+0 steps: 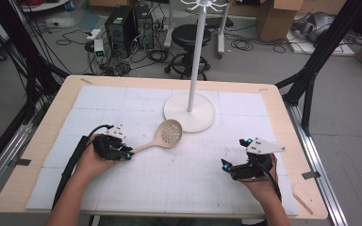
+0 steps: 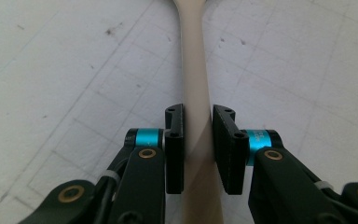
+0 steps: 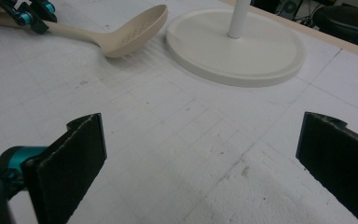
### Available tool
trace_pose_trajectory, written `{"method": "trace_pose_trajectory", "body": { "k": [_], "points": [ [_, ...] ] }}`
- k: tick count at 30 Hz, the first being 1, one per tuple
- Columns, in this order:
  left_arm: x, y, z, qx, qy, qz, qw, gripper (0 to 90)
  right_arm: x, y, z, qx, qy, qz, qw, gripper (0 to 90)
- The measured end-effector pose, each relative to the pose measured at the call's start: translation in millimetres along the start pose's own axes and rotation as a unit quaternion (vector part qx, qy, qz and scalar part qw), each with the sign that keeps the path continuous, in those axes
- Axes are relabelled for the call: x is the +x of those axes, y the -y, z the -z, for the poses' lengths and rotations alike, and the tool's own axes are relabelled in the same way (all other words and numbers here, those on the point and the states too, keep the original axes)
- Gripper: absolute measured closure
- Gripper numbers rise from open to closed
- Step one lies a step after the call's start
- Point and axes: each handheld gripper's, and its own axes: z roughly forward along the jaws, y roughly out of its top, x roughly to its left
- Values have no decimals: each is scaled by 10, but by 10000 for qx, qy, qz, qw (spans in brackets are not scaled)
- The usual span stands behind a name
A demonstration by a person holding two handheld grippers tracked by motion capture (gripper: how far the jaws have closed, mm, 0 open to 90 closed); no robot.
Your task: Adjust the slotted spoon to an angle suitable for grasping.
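A beige slotted spoon lies with its perforated bowl near the base of a white hook stand. My left gripper is shut on the spoon's handle, both black pads pressing its sides. In the right gripper view the spoon's bowl looks raised slightly off the mat, with the left gripper on the handle at the top left. My right gripper rests low at the right front of the mat, its jaws wide open with nothing between them.
The white gridded mat covers the wooden table. The stand's round base and pole sit at the back centre. Beyond the table are a stool, computer towers and cables on the floor.
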Motion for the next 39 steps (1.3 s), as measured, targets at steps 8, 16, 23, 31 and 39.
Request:
{"method": "trace_pose_trajectory", "body": {
  "k": [8,16,23,31,39],
  "points": [
    [-97,-87,-71,48,172,-280,9994,753,3,1,-5,21,5,2,10000,5],
    [-235,-190,-173,0,353,-473,9983,752,3,8,-11,43,-10,10,10000,5],
    [-284,-222,-212,-112,455,-621,9970,731,2,11,-16,49,-3,36,10000,5],
    [-193,-133,-99,-292,418,-296,9983,532,3,29,-29,131,11,60,9999,6],
    [-205,-49,-96,-30,623,-356,9974,569,-7,41,-48,202,-6,49,9998,5]
  ]
}}
